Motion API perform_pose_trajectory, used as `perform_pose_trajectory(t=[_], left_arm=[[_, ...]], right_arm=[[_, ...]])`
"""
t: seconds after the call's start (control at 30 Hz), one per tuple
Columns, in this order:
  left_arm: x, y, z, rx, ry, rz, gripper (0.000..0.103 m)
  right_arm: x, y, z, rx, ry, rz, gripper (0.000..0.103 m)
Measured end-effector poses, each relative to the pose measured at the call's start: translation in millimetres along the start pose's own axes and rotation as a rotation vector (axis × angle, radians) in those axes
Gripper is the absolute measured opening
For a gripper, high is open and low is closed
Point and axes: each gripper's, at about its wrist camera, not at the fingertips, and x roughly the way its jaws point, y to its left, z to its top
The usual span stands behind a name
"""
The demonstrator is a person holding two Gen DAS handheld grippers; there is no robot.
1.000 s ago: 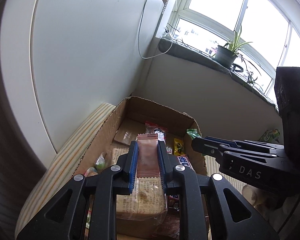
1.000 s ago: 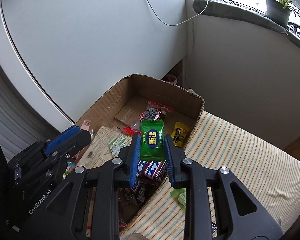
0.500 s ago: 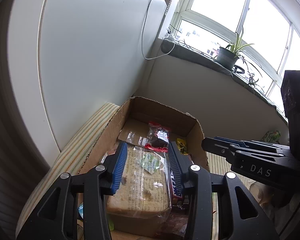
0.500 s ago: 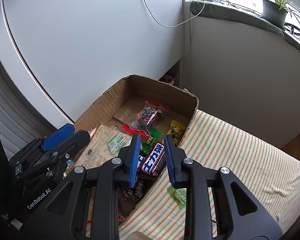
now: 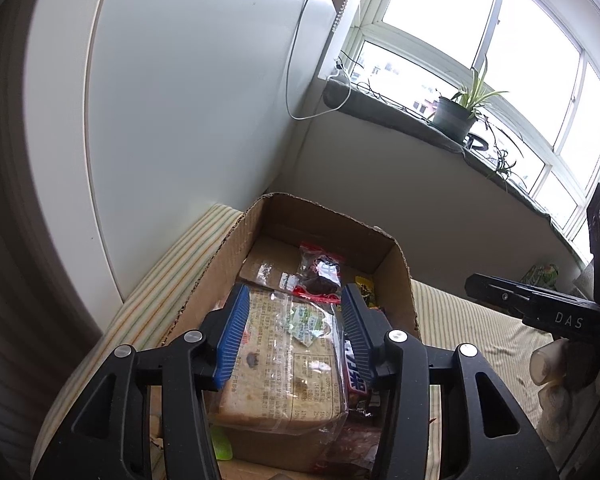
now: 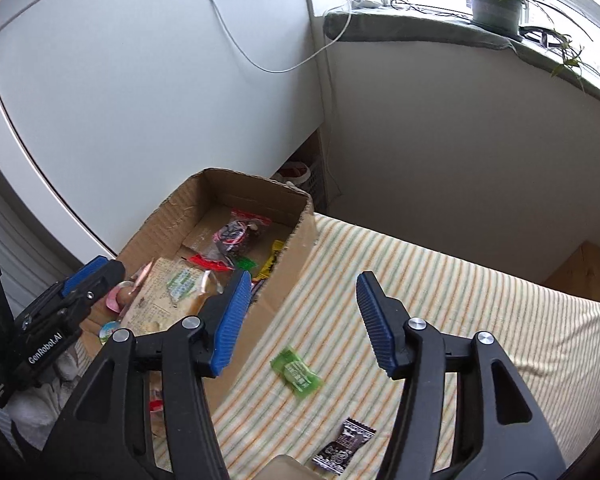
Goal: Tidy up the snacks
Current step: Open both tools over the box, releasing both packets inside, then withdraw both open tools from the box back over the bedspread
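Snacks lying in a cardboard box and on a striped cover

Left wrist view: left gripper (image 5: 294, 334) is hovering over the near half of the cardboard box (image 5: 400, 276), its blue-padded fingers (image 5: 232, 336) spread wide and grasping nothing. Between them, lower down in the box, a clear-wrapped bread pack (image 5: 284, 364) is lying flat. Beyond it, toward the far end of the box, a red-edged clear packet (image 5: 320, 270) with dark contents is resting on the cardboard floor, and a yellow packet (image 5: 365, 290) is lying to its right against the box's right wall. A blue-and-white bar wrapper (image 5: 354, 374) is showing just right of the bread. The box is sitting on a striped cover (image 5: 472, 328). The right gripper's body is reaching in from the right edge. On the far windowsill a potted plant (image 5: 456, 118) is standing.

Right wrist view: right gripper (image 6: 300, 320) is hanging over the striped cover (image 6: 440, 296), just right of the box (image 6: 300, 232), with its fingers (image 6: 374, 320) released and wide apart, nothing held. Below the gap a green candy packet (image 6: 296, 372) is lying on the cover, and nearer the camera a dark candy packet (image 6: 342, 446) is lying there too. Inside the box the bread pack (image 6: 172, 292), the red-edged packet (image 6: 240, 234) and the yellow packet (image 6: 274, 258) are showing. The left gripper (image 6: 80, 292) is sitting at the left, over the box's near end.
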Motion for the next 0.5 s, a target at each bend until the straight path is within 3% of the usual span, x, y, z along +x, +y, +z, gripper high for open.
perform_pose_trajectory(t=[0.23, 0.37, 0.5], left_arm=[[-1, -4, -1, 0.005, -0.007, -0.006, 0.046], [0, -6, -1, 0.014, -0.007, -0.008, 0.046], [1, -5, -1, 0.009, -0.005, -0.007, 0.046]], right_arm=[[17, -28, -17, 0.047, 0.079, 0.018, 0.055], [41, -25, -28, 0.044, 0.164, 0.075, 0.029], [62, -14, -37, 0.016, 0.220, 0.078, 0.026]])
